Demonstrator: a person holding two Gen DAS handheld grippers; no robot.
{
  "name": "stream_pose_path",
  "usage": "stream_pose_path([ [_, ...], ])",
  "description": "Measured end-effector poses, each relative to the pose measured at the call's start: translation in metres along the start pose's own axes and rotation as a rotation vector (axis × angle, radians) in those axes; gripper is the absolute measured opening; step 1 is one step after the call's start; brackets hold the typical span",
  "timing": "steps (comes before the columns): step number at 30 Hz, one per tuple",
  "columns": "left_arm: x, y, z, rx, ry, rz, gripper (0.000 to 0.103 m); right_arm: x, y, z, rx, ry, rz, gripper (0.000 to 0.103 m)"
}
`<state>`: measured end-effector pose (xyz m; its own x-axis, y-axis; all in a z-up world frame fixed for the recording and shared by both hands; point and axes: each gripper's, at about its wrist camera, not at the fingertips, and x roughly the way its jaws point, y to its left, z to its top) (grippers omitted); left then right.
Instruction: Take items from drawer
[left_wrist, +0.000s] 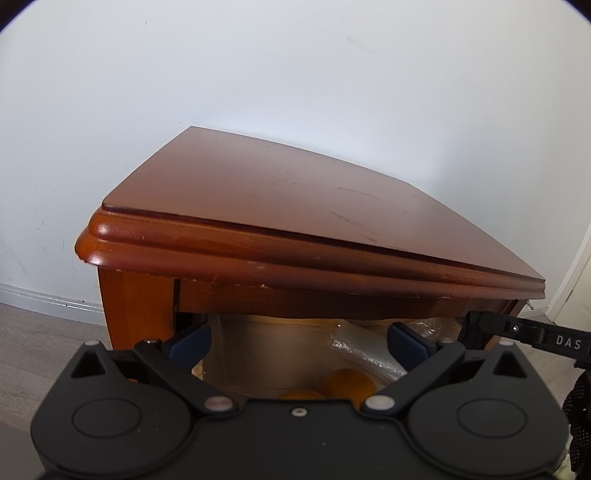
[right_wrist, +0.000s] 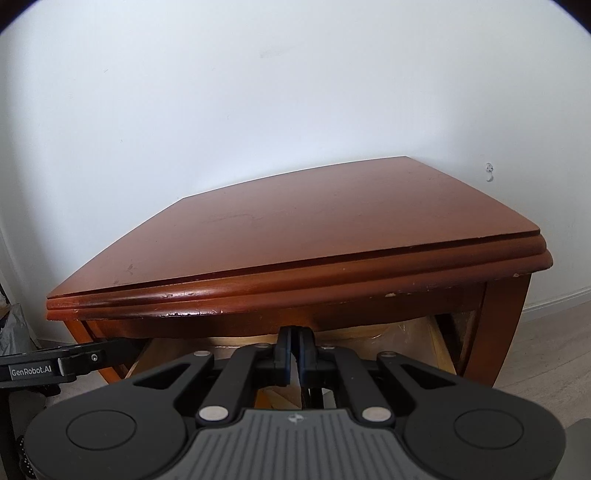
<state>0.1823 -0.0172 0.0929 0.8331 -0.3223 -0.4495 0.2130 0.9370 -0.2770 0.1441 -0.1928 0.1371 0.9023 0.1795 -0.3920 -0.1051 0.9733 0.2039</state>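
A reddish-brown wooden side table (left_wrist: 295, 206) has its drawer (left_wrist: 236, 354) pulled out under the top. Inside the drawer lie two orange round items (left_wrist: 349, 382) and a crinkled clear plastic packet (left_wrist: 365, 354). My left gripper (left_wrist: 298, 339) is open, its blue pads wide apart above the drawer's contents. My right gripper (right_wrist: 295, 354) is over the drawer (right_wrist: 439, 347) with its fingers closed on something thin and pale; what it is I cannot tell. The right gripper also shows at the right edge of the left wrist view (left_wrist: 517, 332).
A white wall (left_wrist: 295, 74) stands behind the table. Grey wood floor (left_wrist: 37, 339) and a white skirting board lie to the left. The table top (right_wrist: 332, 221) is bare and scratched. A grey bag (right_wrist: 14, 328) sits at the far left of the right wrist view.
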Motion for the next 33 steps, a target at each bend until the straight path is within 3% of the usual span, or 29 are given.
stream_pose_path([
  [33,0.008,-0.002,0.009,0.008,0.009,-0.016,0.103,-0.003,0.019,0.002,-0.049,-0.039,0.063,0.005],
])
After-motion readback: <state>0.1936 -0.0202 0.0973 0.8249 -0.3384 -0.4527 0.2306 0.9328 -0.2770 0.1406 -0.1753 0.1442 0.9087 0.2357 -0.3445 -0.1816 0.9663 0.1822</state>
